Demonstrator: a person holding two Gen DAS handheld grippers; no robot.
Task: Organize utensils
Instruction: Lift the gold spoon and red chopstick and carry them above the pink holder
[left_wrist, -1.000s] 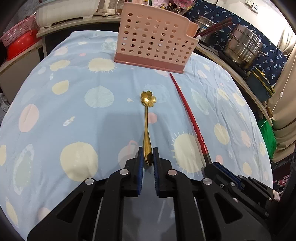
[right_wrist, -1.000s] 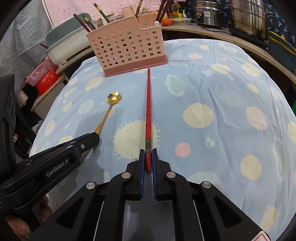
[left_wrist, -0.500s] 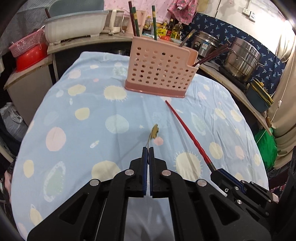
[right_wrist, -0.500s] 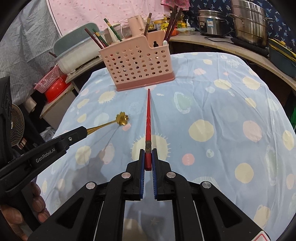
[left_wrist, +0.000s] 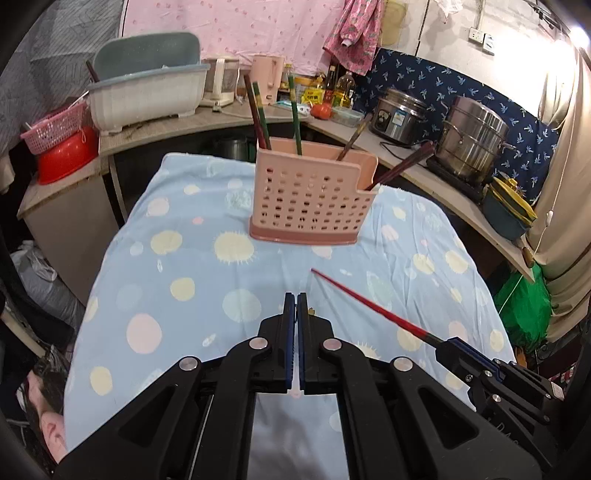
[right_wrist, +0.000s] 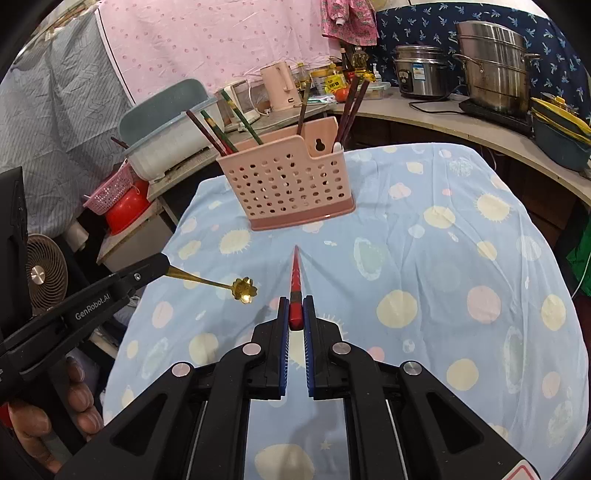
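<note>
A pink perforated utensil holder (left_wrist: 312, 203) (right_wrist: 291, 184) stands at the far end of the table with several chopsticks in it. My left gripper (left_wrist: 296, 297) is shut on a gold flower-bowled spoon (right_wrist: 236, 286), which it holds in the air; in its own view only a sliver of gold shows beside the fingers. The same left gripper (right_wrist: 164, 264) appears at the left of the right wrist view. My right gripper (right_wrist: 295, 306) is shut on a red chopstick (right_wrist: 295, 273) (left_wrist: 369, 301), lifted off the cloth and pointing at the holder.
A blue cloth with pastel dots (left_wrist: 177, 288) covers the table. A counter curves behind it with a white basin (left_wrist: 147, 96), a red bowl (left_wrist: 66, 155), a pink kettle (right_wrist: 279, 86), bottles and steel pots (left_wrist: 472, 140). A fan (right_wrist: 46, 273) stands at the left, and a hand (right_wrist: 79, 398) holds the left gripper.
Both grippers rose from the cloth, lifting the spoon and the chopstick. The left jaws closed onto the spoon's handle. The holder now appears farther and lower in both views.
</note>
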